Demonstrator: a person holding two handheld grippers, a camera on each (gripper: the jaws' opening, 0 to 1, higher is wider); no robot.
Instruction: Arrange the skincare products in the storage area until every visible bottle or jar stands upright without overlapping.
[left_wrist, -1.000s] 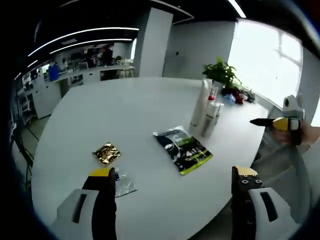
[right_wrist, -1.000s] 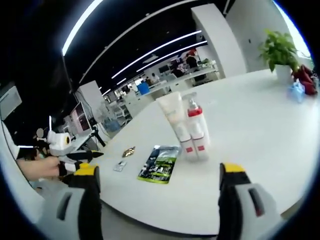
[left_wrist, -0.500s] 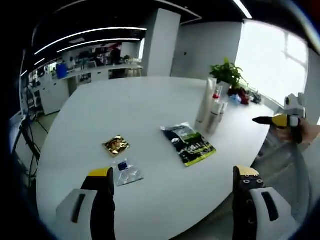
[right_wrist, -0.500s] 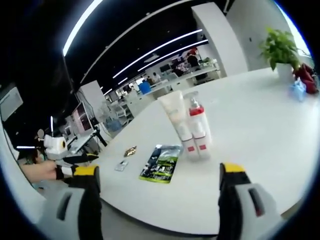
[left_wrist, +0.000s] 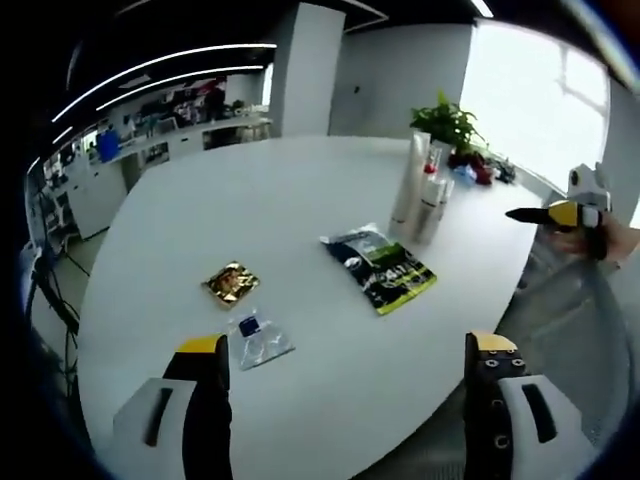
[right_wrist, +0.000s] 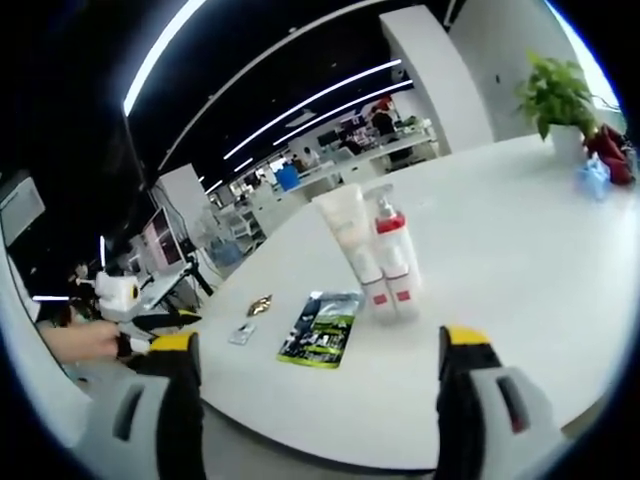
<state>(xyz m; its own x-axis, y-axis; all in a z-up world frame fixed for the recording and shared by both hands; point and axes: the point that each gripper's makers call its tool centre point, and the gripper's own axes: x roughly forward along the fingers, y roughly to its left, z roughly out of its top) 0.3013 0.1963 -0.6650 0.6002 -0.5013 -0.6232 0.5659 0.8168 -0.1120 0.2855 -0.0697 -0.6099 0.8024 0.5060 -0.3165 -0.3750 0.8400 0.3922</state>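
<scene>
White worktop (left_wrist: 300, 190) carries everything. The tall white tube (right_wrist: 345, 235) and the red-capped pump bottle (right_wrist: 393, 262) stand upright, touching side by side, so I judge that part done. Left lying flat: the green-and-black pouch (left_wrist: 380, 272), the gold sachet (left_wrist: 229, 283) and the clear sachet (left_wrist: 257, 338), well apart from the bottles. I hold both grippers off the worktop's edge, empty. My left gripper (left_wrist: 345, 385) has its fingers spread wide; my right gripper (right_wrist: 315, 375) likewise, aimed at the bottles.
</scene>
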